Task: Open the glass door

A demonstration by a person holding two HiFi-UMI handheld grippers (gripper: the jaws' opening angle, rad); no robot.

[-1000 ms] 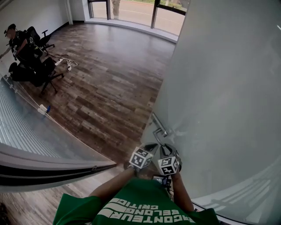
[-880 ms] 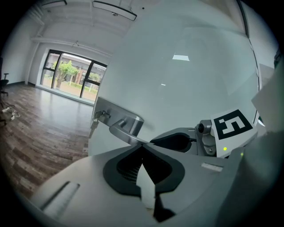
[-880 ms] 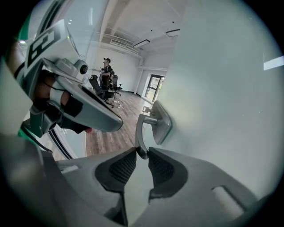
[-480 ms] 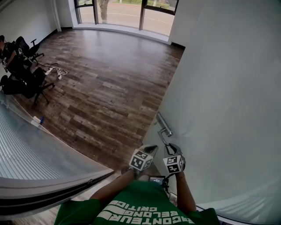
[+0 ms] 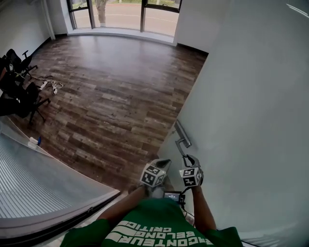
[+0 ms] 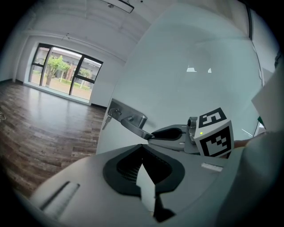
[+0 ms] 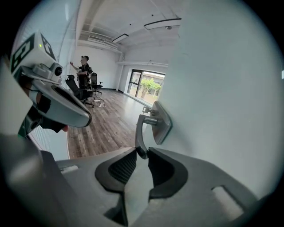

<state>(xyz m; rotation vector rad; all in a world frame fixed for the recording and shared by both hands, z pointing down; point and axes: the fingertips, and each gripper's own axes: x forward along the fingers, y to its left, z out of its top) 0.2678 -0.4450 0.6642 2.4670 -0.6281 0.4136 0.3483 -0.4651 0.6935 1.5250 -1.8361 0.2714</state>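
Observation:
The frosted glass door (image 5: 251,120) fills the right side and stands swung open. Its metal lever handle (image 5: 182,140) hangs on the door's edge. My right gripper (image 5: 187,157) is shut on the end of that lever; in the right gripper view the handle (image 7: 141,133) sits pinched between the pads (image 7: 120,166). My left gripper (image 5: 163,163) hovers just left of the handle, shut and holding nothing. From the left gripper view the handle (image 6: 132,122) and the right gripper (image 6: 171,132) lie ahead against the door (image 6: 191,80).
Wood plank floor (image 5: 111,91) stretches ahead to tall windows (image 5: 120,12). Black office chairs (image 5: 17,91) and a cable (image 5: 48,86) are at far left. A ribbed glass panel (image 5: 34,183) with a dark frame runs along the lower left. A person (image 7: 84,67) stands by the chairs.
The door has swung further with my right gripper still on the handle. More of the room shows past the door's edge, and the ribbed panel has slid lower left in view.

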